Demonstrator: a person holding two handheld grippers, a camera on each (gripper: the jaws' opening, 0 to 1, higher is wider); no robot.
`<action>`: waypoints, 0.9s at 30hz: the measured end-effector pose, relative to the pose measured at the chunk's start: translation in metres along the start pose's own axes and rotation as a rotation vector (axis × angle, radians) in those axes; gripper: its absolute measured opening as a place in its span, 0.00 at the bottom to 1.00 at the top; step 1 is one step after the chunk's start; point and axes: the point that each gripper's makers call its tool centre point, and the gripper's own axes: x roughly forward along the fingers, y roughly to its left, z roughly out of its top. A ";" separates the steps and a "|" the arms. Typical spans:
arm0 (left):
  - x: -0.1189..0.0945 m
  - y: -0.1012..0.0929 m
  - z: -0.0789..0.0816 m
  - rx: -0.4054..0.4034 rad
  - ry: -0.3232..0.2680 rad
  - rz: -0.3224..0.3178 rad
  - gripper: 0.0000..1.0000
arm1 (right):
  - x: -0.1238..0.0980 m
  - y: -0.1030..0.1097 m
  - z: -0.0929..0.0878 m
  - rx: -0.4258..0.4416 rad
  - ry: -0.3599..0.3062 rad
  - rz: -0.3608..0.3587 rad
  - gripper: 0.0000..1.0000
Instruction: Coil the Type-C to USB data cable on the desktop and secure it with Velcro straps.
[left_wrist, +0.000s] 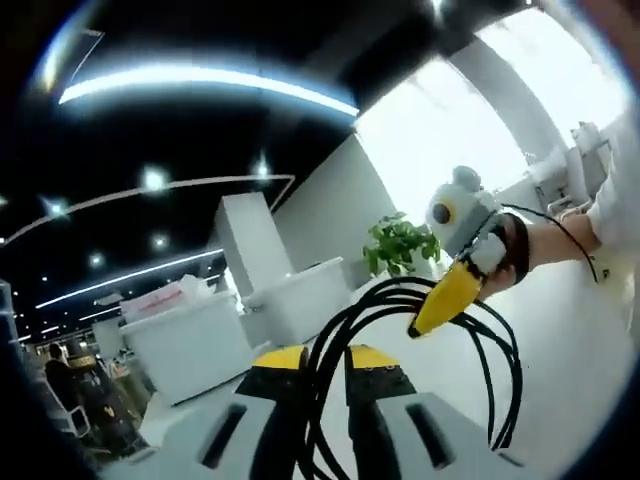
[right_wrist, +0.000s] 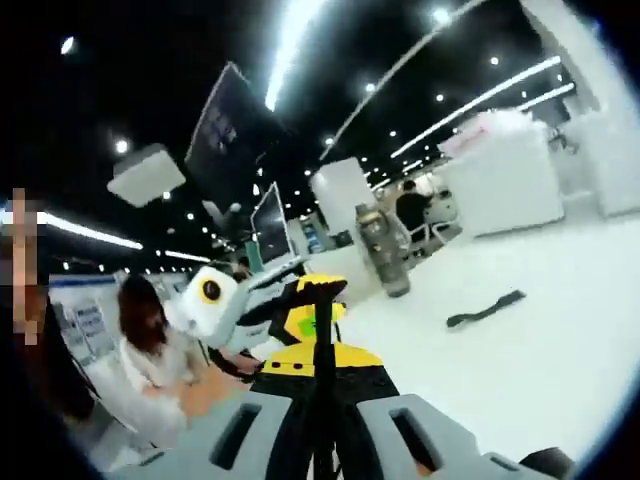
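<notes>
- Left gripper (left_wrist: 325, 372) is clamped on the coiled cable (left_wrist: 420, 300); its black loops rise between the jaws and fan out beyond.
- Right gripper (right_wrist: 318, 360) pinches a strand of cable (right_wrist: 322, 400) too.
- The cable looks light, limp and springy; best held where the loops bunch.
- The strap (right_wrist: 486, 309) lies well apart on the desk (right_wrist: 560, 340).

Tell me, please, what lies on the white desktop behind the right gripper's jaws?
A dark strap lies flat on the white desktop, apart from the right gripper, which grips the black cable. Whether it is Velcro cannot be told.
</notes>
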 end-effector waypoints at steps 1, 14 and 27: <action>0.000 -0.001 0.000 -0.005 -0.007 -0.007 0.17 | -0.001 -0.002 -0.001 0.055 -0.010 0.006 0.02; 0.009 -0.010 -0.043 0.057 0.112 -0.069 0.05 | 0.003 -0.039 -0.011 -0.039 0.001 -0.135 0.04; -0.035 0.069 -0.081 0.062 0.201 0.183 0.04 | 0.017 -0.121 0.019 -0.726 -0.027 -0.403 0.25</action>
